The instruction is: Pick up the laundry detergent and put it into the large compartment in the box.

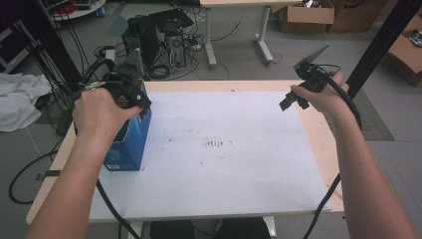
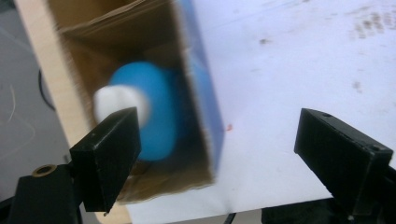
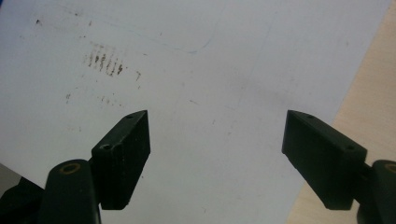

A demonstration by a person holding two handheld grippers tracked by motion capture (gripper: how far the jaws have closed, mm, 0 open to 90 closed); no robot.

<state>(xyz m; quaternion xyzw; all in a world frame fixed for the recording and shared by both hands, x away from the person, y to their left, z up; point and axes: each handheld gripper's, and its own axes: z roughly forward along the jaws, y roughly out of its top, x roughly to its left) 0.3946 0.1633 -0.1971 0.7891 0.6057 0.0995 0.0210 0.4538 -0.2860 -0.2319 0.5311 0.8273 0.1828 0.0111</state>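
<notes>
Hovering over the open blue cardboard box (image 2: 196, 88) at the worktop's (image 1: 318, 130) left edge, the left hand-held gripper (image 2: 217, 154) is seen with jaws parted, nothing between them. A blue bottle with white cap (image 2: 144, 109) lies inside the box. The right hand-held gripper (image 3: 217, 154) is held wide open, empty, above the white sheet (image 3: 196, 84).

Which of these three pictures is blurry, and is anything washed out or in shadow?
Left gripper view: the box and the blue and white thing inside it are smeared, while the fingers stay sharp. Right gripper view: crisp, evenly lit white sheet. High view: soft, dim, no glare.
</notes>
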